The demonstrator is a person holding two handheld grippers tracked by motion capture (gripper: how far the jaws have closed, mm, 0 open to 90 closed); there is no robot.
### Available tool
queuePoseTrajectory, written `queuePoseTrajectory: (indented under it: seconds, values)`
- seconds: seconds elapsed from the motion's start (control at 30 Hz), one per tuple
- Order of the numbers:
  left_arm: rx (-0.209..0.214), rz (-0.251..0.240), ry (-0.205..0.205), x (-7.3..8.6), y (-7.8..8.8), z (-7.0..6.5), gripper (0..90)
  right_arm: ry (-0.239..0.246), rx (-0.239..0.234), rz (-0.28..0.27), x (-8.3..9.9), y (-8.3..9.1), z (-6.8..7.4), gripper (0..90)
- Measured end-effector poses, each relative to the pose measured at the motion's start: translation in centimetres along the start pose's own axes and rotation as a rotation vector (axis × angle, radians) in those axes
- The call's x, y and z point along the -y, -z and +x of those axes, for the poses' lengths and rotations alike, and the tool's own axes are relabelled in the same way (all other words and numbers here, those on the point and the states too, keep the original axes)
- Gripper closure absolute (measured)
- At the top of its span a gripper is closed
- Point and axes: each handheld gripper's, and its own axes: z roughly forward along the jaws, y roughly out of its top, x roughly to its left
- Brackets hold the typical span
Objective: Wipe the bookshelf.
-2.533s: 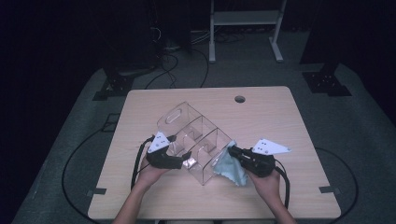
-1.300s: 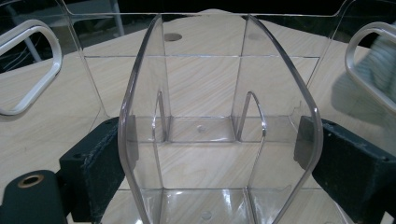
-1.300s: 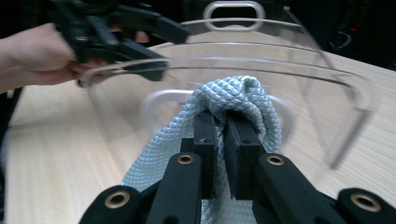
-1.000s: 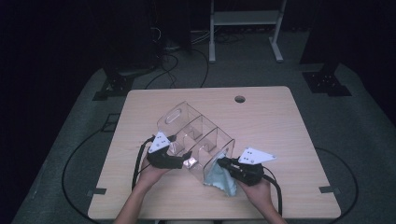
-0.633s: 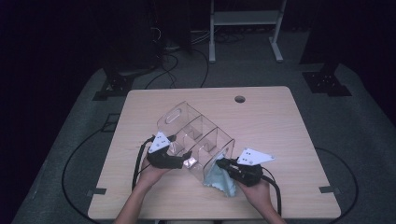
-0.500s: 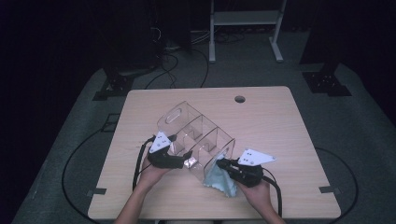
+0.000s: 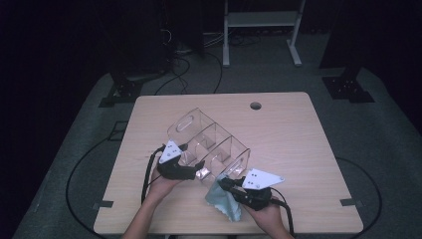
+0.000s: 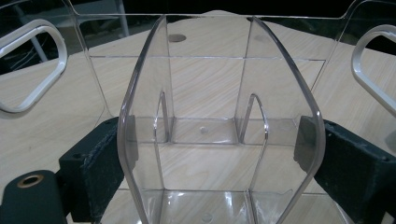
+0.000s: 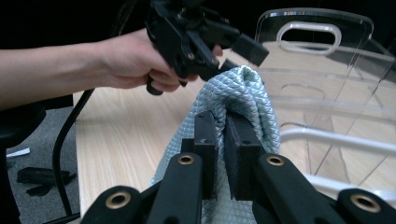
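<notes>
A clear plastic organizer (image 7: 209, 142) with several compartments and handle cut-outs stands slantwise on the wooden table (image 7: 298, 134). My left gripper (image 7: 198, 169) is at its near left side, jaws wide. In the left gripper view the pads (image 8: 93, 172) press on both sides of a curved wall of the organizer (image 8: 215, 126). My right gripper (image 7: 222, 183) is at the organizer's near end, shut on a light blue cloth (image 7: 224, 201) that hangs to the table. In the right gripper view the folded cloth (image 9: 243, 98) bulges over the right gripper (image 9: 222, 128), beside the organizer (image 9: 327, 70) and left gripper (image 9: 238, 58).
A round cable hole (image 7: 256, 105) is at the table's far edge. Bare tabletop lies to the right and behind the organizer. Black cables (image 7: 79, 169) loop on the grey floor, and a white metal frame (image 7: 259, 20) stands at the back.
My right gripper has carried the cloth from the organizer's right end toward the left and the near edge. The left gripper and the organizer have stayed put.
</notes>
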Motion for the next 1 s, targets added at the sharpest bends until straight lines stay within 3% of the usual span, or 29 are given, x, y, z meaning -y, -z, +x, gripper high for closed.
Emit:
queuePoseTrajectory:
  seconds: [0.17, 0.3, 0.37, 0.47, 0.57, 0.7, 0.93, 1.0]
  values:
    - [0.001, 0.005, 0.002, -0.1, -0.1, -0.2, 9.4, 0.007, 0.039, -0.025, -1.1, 1.0, -0.8, 83.5]
    - [-0.002, 0.004, -0.007, -0.2, -0.1, -0.3, 9.4, -0.024, 0.088, -0.064, -1.8, 2.0, -1.9, 83.5]
    - [-0.003, 0.001, -0.005, -0.2, -0.2, -0.5, 9.4, -0.026, 0.074, -0.073, -2.2, 2.1, -1.8, 83.4]
    - [0.002, 0.002, -0.008, -0.2, -0.3, -0.5, 9.4, 0.014, 0.020, -0.063, -3.0, 1.2, -0.4, 83.5]
    - [0.005, 0.004, -0.005, -0.2, -0.2, -0.4, 9.5, 0.043, 0.021, -0.038, -3.3, 0.7, 0.0, 83.5]
    - [0.007, -0.001, -0.005, -0.2, -0.2, -0.5, 9.5, 0.005, 0.086, -0.046, -3.2, 1.6, -2.1, 83.5]
    - [0.006, 0.000, -0.008, -0.2, -0.3, -0.5, 9.4, -0.101, 0.236, -0.042, -2.0, 3.6, -7.7, 83.5]
    - [0.006, -0.001, -0.008, -0.2, -0.3, -0.5, 9.4, -0.135, 0.258, -0.044, -1.5, 4.0, -9.0, 83.4]
